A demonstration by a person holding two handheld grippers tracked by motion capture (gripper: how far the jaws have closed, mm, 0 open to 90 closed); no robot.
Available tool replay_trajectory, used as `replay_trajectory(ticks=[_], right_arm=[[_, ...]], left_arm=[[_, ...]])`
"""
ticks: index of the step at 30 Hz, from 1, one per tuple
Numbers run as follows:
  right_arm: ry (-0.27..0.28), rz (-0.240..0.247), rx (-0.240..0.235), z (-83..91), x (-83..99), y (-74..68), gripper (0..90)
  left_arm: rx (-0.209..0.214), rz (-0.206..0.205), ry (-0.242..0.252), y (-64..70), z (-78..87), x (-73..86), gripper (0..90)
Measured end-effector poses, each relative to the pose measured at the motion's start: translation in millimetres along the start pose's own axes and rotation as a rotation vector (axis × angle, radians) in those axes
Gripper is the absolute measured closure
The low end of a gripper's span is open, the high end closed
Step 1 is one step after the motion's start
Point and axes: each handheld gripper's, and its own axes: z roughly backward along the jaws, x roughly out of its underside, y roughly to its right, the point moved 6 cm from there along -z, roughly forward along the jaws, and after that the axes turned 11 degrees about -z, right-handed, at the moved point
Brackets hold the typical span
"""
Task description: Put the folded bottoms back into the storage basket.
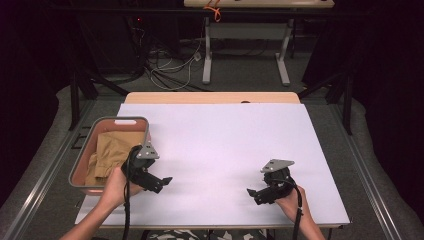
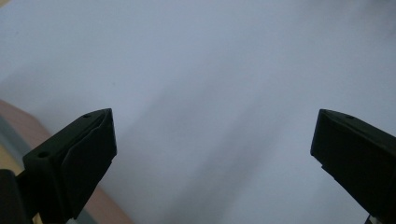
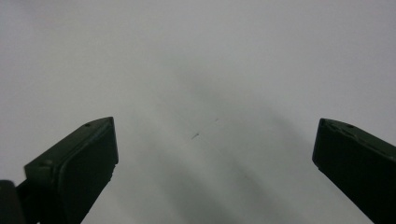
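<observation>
Your left gripper (image 1: 159, 183) hovers by the surface's (image 1: 225, 140) left edge, just beside the basket (image 1: 80, 165) holding what looks like tan cloth (image 1: 107, 152); right gripper (image 1: 256, 194) near the front edge. Both jaws spread, pinching nothing.

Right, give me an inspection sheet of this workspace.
Surface: white sheet over a wooden table, bare in the middle.
Job's things: tan cloth crumpled inside a pink basket at the table's left edge.
Clutter: nothing seen.
Grippers: left gripper beside the basket, jaws wide apart, nothing between; right gripper over the sheet, jaws wide apart, nothing between.
Cables: one trails from each gripper; a tangle lies on the floor behind.
Surroundings: second table behind, dark curtains.
</observation>
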Motion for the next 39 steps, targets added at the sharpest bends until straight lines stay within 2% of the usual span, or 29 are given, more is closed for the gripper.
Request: replay_trajectory(ticks=[5,19,20,21,22,31,37,39], right_arm=[[-0.005,0.0,-0.004,3.4,8.1,-2.7,0.0],[-0.024,0.004,-0.004,7.7,28.1,-9.2,0.0],[-0.023,0.014,-0.004,8.0,28.8,-9.0,0.0],[-0.023,0.003,0.0,8.3,30.3,-10.2,0.0],[-0.023,0.014,-0.002,8.6,30.7,-9.8,0.0],[-0.02,0.006,-0.005,10.2,35.3,-12.0,0.0],[-0.018,0.006,-0.002,9.5,35.5,-12.1,0.0],[-0.019,0.012,-0.003,8.9,35.5,-11.8,0.0]], left_arm=[[0.022,-0.014,0.003,12.4,-8.9,1.1,0.0],[0.033,-0.013,0.036,38.0,-29.7,17.3,0.0],[0.035,-0.013,0.042,39.2,-30.7,18.5,0.0],[0.039,-0.01,0.043,40.8,-32.0,19.9,0.0],[0.037,-0.011,0.041,42.2,-32.9,21.4,0.0],[0.035,-0.008,0.053,52.1,-39.0,31.0,0.0],[0.021,-0.014,0.064,54.3,-42.2,34.5,0.0],[0.029,-0.012,0.067,55.2,-43.0,34.9,0.0]])
